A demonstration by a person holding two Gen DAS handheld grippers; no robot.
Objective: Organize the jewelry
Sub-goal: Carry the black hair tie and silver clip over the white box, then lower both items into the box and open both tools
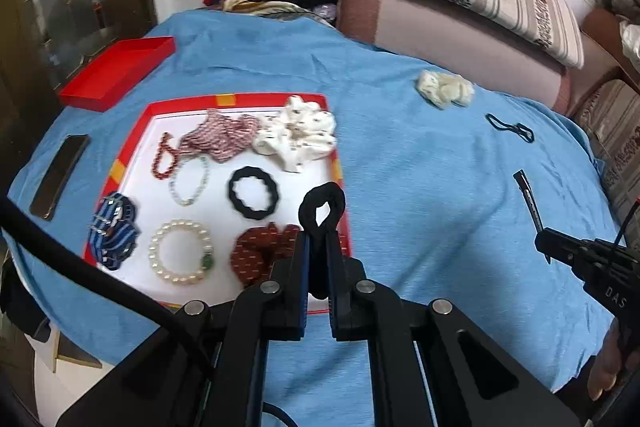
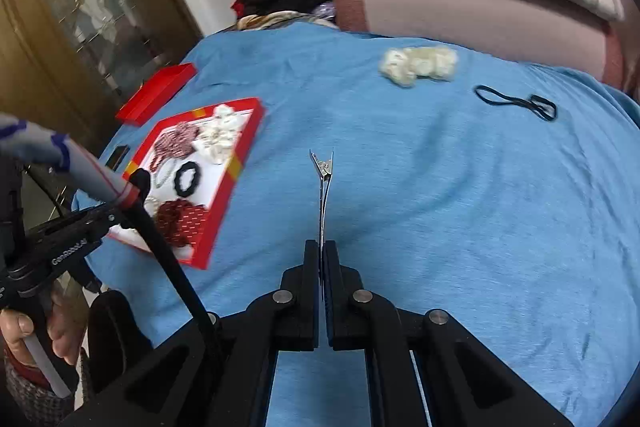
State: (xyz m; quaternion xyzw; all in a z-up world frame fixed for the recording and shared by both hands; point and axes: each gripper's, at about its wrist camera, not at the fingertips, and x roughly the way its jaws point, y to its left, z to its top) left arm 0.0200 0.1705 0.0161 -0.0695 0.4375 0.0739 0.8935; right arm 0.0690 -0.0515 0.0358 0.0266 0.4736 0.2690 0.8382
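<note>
While the left tool (image 1: 319, 247) pinches a black hair tie (image 1: 322, 207) between its pressed-together fingers, the loop of that tie stands up just beyond the fingertips, over the near right corner of the red-rimmed tray (image 1: 132, 143). Ahead and to the left of this tool, the tray's white floor carries a second black scrunchie (image 1: 253, 192), a pearl bracelet (image 1: 181, 251), a dark red patterned scrunchie (image 1: 260, 253) just beside the left finger, a blue striped scrunchie (image 1: 114, 231), a pale bead bracelet (image 1: 189, 181), a red bead bracelet (image 1: 162, 157), a pink checked scrunchie (image 1: 222, 139) and a white printed scrunchie (image 1: 298, 135). The right tool (image 2: 322, 247) is clamped shut on the thin end of a metal hair clip (image 2: 325, 183), which points straight ahead from its tips above the blue bedspread (image 2: 440, 207). Farther ahead and to the right of it lie a cream scrunchie (image 2: 418, 65) and a thin black hair band (image 2: 516, 101), both well apart from the tray. A red lid (image 1: 116, 71) sits beyond the tray's far left corner, and a dark phone (image 1: 60, 177) lies left of the tray.
</note>
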